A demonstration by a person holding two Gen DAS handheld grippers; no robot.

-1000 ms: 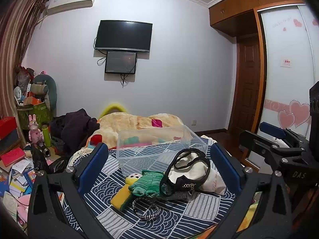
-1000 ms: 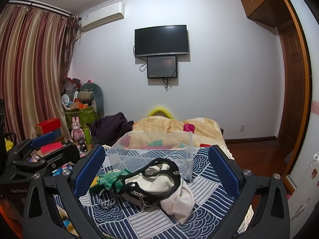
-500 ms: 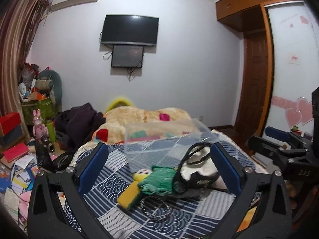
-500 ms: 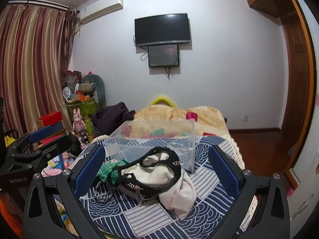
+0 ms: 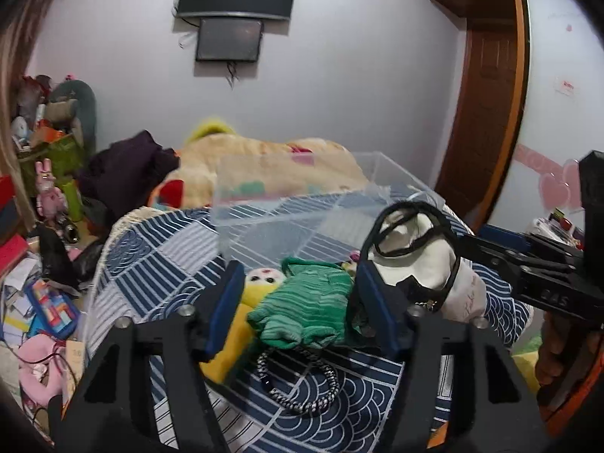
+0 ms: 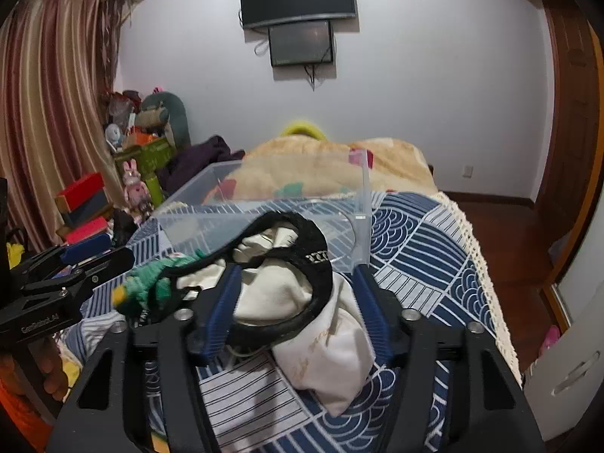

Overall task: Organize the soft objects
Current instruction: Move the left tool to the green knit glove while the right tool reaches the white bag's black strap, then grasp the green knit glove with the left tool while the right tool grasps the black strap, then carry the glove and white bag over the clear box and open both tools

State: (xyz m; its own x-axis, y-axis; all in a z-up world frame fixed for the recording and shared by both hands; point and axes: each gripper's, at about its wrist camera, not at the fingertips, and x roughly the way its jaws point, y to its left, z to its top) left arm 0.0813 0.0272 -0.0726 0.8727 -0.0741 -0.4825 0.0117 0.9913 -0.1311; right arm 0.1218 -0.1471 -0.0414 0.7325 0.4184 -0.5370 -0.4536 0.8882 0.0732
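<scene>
Both tools, spread wide a second ago, are now narrowing, the left tool (image 5: 298, 302) around the green knit toy (image 5: 305, 313) and the right tool (image 6: 296, 304) around the white bag (image 6: 302, 309) before the clear bin (image 6: 264, 219).

Clear plastic bin (image 5: 302, 211), open-topped, upright on the bed; used here as landmark.

Green knit piece (image 5: 305, 309): ribbed, crumpled, lying just in front of the bin's near wall.

Yellow plush toy (image 5: 245, 313): white face with red marks, lying on its side, touching the green knit's left edge, partly under it.

Cream drawstring bag (image 6: 321, 332) with black strap (image 6: 302, 264) looped over it: slumped at the bin's near right corner.

Black-and-white braided cord (image 5: 298, 385): loose loop, nearest of all, in front of the knit.
</scene>
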